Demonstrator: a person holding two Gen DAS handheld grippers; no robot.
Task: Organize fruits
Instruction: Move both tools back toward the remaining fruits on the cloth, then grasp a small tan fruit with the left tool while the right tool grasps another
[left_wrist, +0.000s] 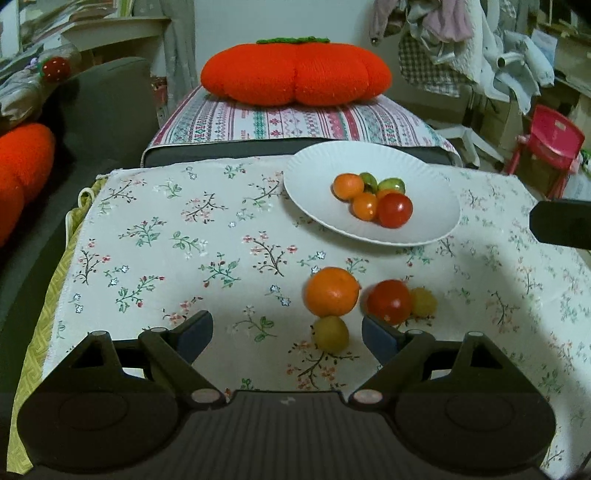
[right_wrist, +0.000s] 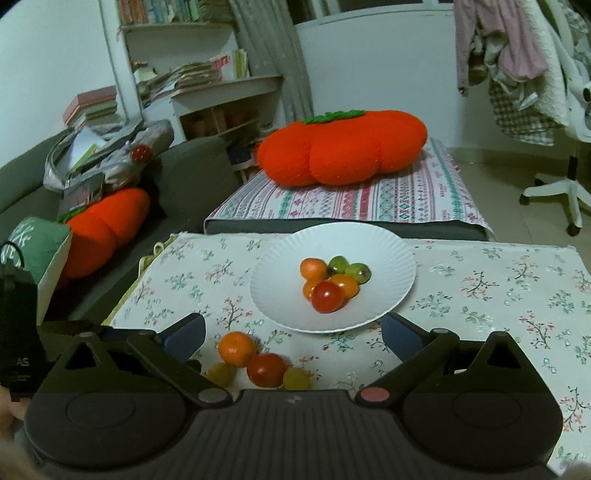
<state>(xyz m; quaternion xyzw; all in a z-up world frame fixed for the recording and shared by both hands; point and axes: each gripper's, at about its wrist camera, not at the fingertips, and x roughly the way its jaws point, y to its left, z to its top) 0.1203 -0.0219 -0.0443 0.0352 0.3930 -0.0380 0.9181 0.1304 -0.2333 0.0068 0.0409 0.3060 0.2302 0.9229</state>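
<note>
A white plate (left_wrist: 325, 162) holds several small fruits: orange, green and one red tomato (left_wrist: 394, 209). It shows in the right wrist view too (right_wrist: 280, 258). On the floral cloth lie an orange (left_wrist: 331, 291), a red tomato (left_wrist: 388, 301) and two yellow-green fruits (left_wrist: 331, 333) (left_wrist: 423, 302). My left gripper (left_wrist: 287, 332) is open and empty, just before the loose fruits. My right gripper (right_wrist: 293, 334) is open and empty, above the same loose fruits (right_wrist: 236, 348) (right_wrist: 266, 369), near the plate's front rim.
The floral cloth (left_wrist: 177, 236) covers a low table. Behind it is a striped cushion bench (left_wrist: 280, 122) with a big red pumpkin pillow (left_wrist: 295, 72). A grey sofa (left_wrist: 92, 110) stands left; a red chair (left_wrist: 550, 147) and clothes stand right.
</note>
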